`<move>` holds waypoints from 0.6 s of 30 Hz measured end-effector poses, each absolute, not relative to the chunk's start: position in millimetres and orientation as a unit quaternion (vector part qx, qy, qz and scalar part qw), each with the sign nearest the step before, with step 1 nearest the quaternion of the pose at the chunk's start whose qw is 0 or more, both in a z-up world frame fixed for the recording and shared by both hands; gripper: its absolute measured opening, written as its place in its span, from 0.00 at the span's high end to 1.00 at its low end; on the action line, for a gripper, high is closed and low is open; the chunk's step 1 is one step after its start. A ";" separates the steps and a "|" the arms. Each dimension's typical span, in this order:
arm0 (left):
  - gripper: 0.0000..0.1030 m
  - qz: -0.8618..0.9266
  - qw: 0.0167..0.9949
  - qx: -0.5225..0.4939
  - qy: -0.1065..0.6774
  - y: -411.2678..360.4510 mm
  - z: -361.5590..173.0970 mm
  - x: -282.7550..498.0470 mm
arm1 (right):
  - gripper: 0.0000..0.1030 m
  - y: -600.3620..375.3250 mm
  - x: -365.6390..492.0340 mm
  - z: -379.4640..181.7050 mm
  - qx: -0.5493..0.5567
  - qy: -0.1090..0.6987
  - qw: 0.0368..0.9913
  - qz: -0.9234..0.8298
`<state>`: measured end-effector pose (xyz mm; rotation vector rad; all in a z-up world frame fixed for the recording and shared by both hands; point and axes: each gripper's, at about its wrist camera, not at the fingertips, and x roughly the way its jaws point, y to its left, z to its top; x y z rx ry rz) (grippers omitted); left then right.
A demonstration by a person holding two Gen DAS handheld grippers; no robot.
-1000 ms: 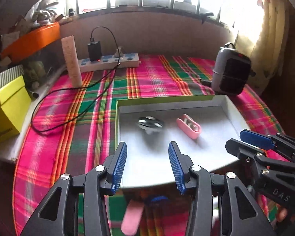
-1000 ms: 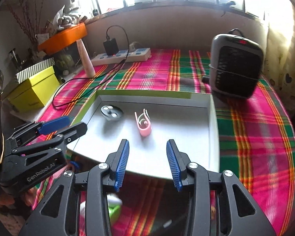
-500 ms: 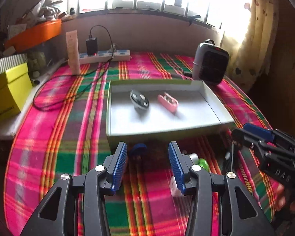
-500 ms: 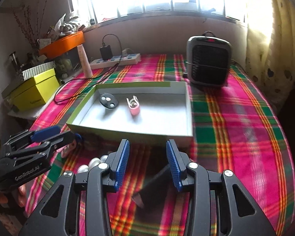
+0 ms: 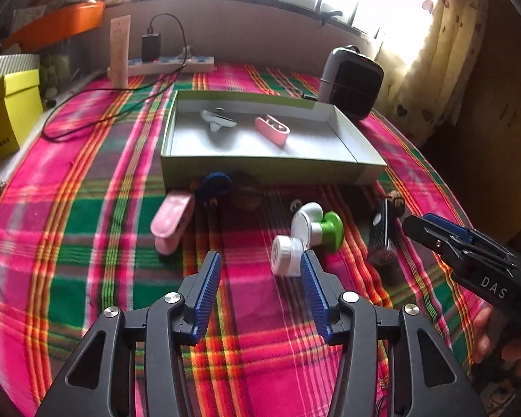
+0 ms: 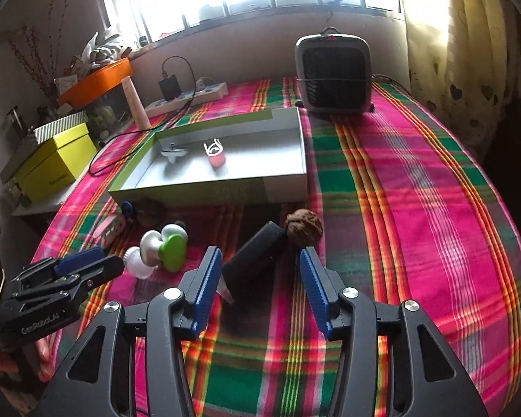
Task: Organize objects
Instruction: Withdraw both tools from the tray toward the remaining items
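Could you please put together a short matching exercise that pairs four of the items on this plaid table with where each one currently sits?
Things:
1. pink clip
2. walnut
3. space heater
4. yellow box

Places:
A. off the cloth, at the table's left edge
B. inside the shallow box
C. on the cloth in front of the shallow box, beside the black tube
D. behind the shallow box's far right corner

Pairs: 1-B, 2-C, 3-D, 4-A
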<state>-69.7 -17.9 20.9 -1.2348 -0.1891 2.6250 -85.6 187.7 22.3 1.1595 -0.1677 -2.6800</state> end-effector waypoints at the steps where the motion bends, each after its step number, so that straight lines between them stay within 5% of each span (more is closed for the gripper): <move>1: 0.55 0.896 0.117 -0.424 -0.065 -17.4 19.7 -68.4 | 0.53 187.9 -85.6 21.2 0.396 -0.059 0.110 -0.910; 18: 0.54 0.891 0.117 -0.436 -0.050 -5.3 6.7 -70.4 | 0.53 174.6 -93.7 11.0 0.405 -0.050 0.119 -0.905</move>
